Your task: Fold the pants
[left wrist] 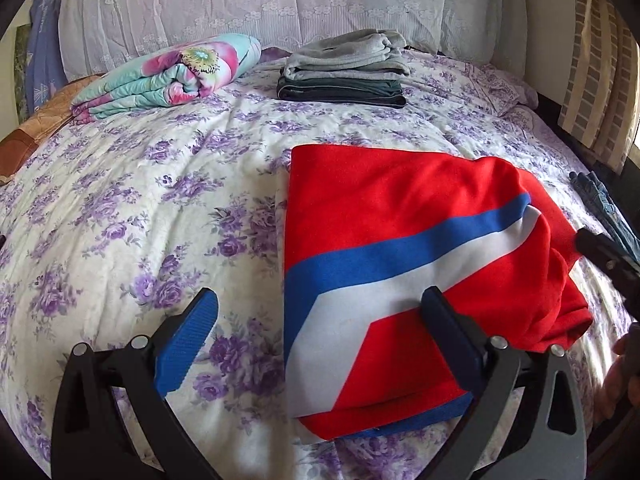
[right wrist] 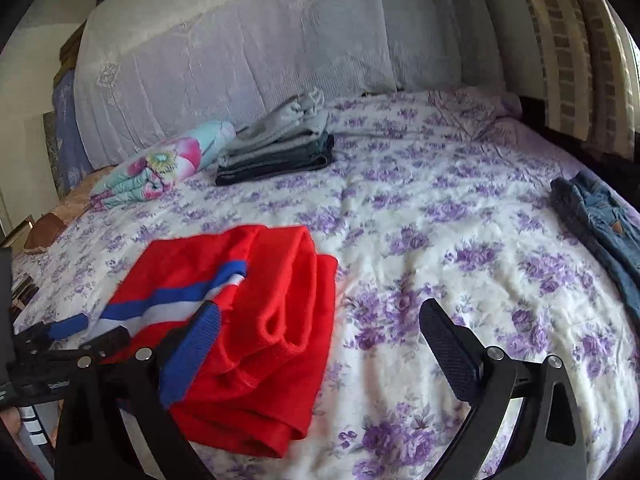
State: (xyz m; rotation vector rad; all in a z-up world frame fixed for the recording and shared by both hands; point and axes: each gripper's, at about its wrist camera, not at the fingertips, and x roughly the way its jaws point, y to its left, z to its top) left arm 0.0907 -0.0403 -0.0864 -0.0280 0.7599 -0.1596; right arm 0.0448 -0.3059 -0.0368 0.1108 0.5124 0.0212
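Red pants (left wrist: pixel 400 220) with a blue and white stripe lie folded on the flowered bed sheet (left wrist: pixel 160 220). My left gripper (left wrist: pixel 320 312) hovers open over their near left corner; its right finger stands above the cloth, the left one above the sheet. In the right wrist view the same red pants (right wrist: pixel 256 320) lie at the lower left, with rolled folds along their right side. My right gripper (right wrist: pixel 320 324) is open over that right edge, holding nothing. The left gripper's tip (right wrist: pixel 108 340) shows at the far left there.
A stack of folded grey and dark clothes (left wrist: pixel 344 68) sits at the back of the bed beside a folded floral blanket (left wrist: pixel 172 76). Blue jeans (right wrist: pixel 600 224) lie at the right edge. White lace-covered pillows (left wrist: pixel 260 4) line the headboard. A curtain (left wrist: pixel 596 80) hangs at right.
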